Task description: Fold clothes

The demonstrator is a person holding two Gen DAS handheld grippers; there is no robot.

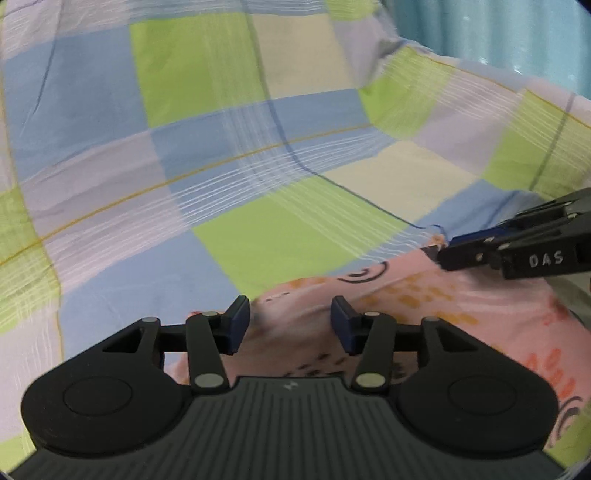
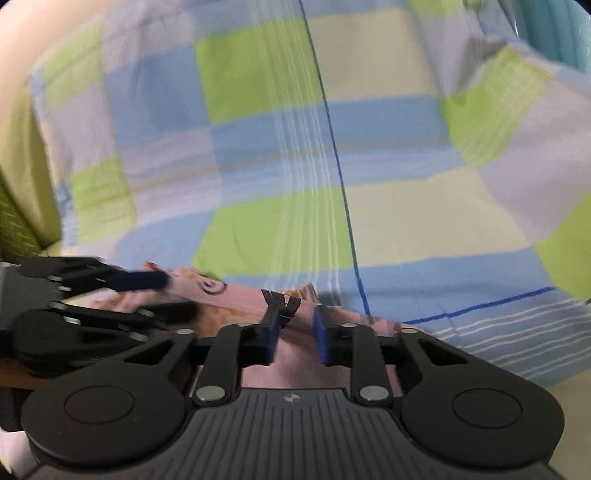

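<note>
bedroom, checked bedsheet [image 1: 229, 147], teal curtain [image 1: 498, 26]

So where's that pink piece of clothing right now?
The pink garment lies on the checked bedsheet, low in both wrist views, directly ahead of the open left gripper and right gripper.

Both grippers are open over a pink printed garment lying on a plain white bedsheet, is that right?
Not quite: the bedsheet is checked in green, blue and lilac, not plain white, as the left wrist view shows. The left gripper and right gripper are open over the pink garment.
</note>
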